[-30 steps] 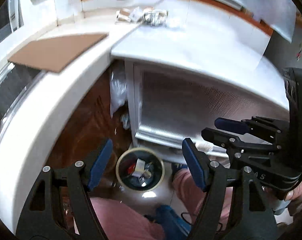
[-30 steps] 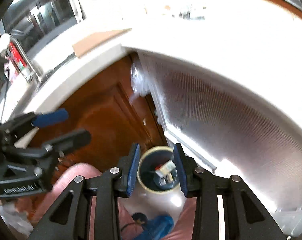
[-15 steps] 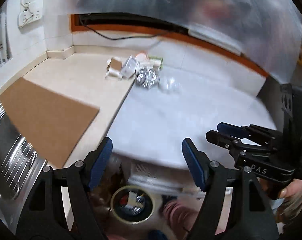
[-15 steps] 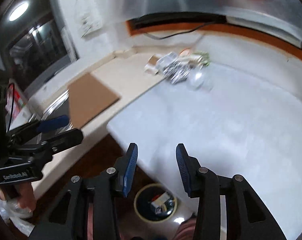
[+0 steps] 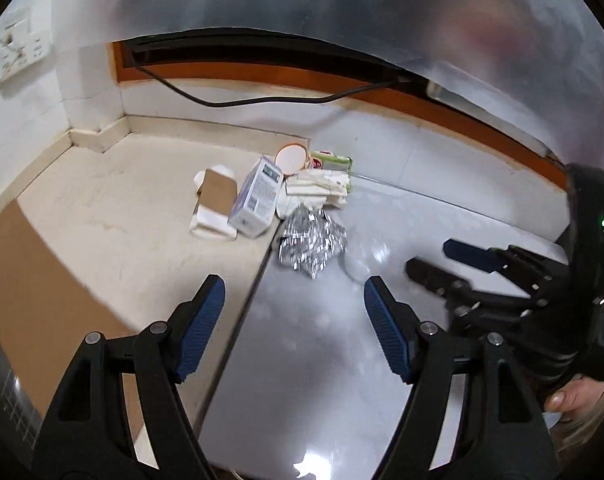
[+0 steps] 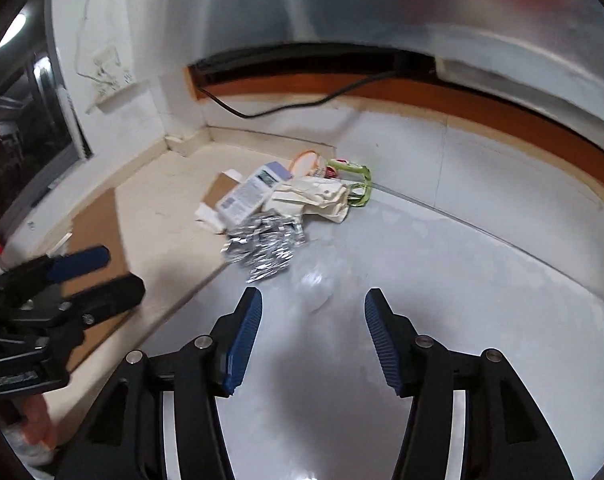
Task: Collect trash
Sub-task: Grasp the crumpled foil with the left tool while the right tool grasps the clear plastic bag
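Both fisheye views are bowing straight lines hard toward the rim, and a black vignette is closing off every corner. Cool, fairly bright indoor light is falling from above. A white glare spot is shining on the glossy grey worktop (image 5: 322, 400) at the bottom centre of the left wrist view, with softer sheen spreading above it. The upper part of each frame is smearing into a grey, out-of-focus haze with a reddish blotch at upper right. The crumpled foil (image 5: 312, 242) is glinting sharply. Soft dark shadows are pooling on the worktop (image 6: 482, 280) between the near fingers. A round lamp (image 6: 16, 28) is glowing at upper left of the right wrist view.
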A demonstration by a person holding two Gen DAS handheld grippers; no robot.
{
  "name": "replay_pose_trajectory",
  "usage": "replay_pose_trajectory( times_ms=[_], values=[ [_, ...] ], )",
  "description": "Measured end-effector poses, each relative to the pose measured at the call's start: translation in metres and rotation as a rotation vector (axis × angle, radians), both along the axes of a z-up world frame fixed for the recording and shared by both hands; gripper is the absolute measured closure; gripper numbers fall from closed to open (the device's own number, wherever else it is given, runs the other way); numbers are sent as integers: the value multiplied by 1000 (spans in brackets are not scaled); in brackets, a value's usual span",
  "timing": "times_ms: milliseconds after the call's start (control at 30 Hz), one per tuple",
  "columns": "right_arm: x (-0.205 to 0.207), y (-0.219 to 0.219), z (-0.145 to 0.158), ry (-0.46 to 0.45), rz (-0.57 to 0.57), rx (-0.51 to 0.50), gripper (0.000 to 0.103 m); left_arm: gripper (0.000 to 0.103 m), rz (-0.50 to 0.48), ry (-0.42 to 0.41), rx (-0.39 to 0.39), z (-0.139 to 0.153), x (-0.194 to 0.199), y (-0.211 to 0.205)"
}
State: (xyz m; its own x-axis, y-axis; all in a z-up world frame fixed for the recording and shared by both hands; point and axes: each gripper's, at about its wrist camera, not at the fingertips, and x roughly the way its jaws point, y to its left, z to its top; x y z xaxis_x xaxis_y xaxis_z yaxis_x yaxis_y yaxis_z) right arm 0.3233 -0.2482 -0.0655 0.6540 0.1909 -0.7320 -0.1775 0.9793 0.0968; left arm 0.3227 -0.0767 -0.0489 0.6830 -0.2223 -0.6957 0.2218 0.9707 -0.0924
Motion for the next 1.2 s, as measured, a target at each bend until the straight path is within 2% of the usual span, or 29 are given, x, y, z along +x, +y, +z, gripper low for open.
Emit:
replay_pose_trajectory(
  times_ms=[133,400,433,500,600,800,1033,1200],
  values=[
    [28,-2,-27,56,-9,-3,48,34,0,36,6,-11,28,-7],
    [68,-3,-67,128,8,84,48,34,0,121,-22,-33,73,-17],
    [69,-2,-69,118,14,88,49,34,0,128,-26,-34,77,-18],
    [72,-4,-70,105,21,95,56,34,4,149,-28,-40,87,-21],
    [73,-11,-66,81,7,83,72,34,12,179,-30,-47,99,-26],
    [79,-32,-65,69,-60,70,74,34,6,192,18,-57,112,-42],
    [78,-38,-69,63,-58,82,75,33,4,214,105,-76,123,-64],
    [76,-40,-69,63,-55,88,75,33,13,208,132,-84,131,-74]
  ],
)
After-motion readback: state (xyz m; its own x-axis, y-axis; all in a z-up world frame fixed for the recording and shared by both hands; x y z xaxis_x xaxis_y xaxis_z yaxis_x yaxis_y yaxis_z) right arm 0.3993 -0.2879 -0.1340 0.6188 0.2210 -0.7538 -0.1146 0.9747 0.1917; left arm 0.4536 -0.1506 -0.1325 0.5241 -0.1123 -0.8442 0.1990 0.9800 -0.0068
